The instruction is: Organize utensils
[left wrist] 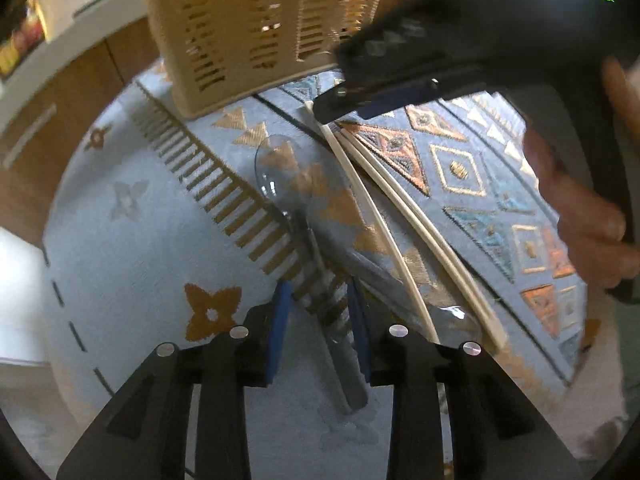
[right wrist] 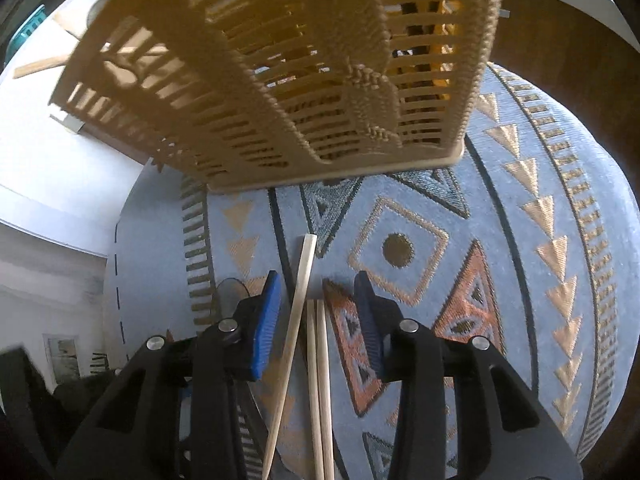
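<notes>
A tan slotted utensil basket (left wrist: 256, 28) stands at the far side of a patterned blue cloth (left wrist: 120, 240); it fills the top of the right wrist view (right wrist: 288, 68). A clear plastic spoon (left wrist: 280, 176) lies on the cloth, and its grey handle runs between the pads of my open left gripper (left wrist: 320, 300). Three pale chopsticks (left wrist: 384, 216) lie beside the spoon. My right gripper (right wrist: 318, 284) is open and low over the chopsticks (right wrist: 302, 292), whose ends lie between its blue pads (right wrist: 266, 320). It also shows in the left wrist view (left wrist: 400, 92).
A second clear spoon bowl (left wrist: 456, 320) lies under the chopsticks near my left gripper. Wooden cabinet fronts (left wrist: 52, 120) and a white counter edge stand beyond the cloth. The holder's hand (left wrist: 588, 216) is at the right.
</notes>
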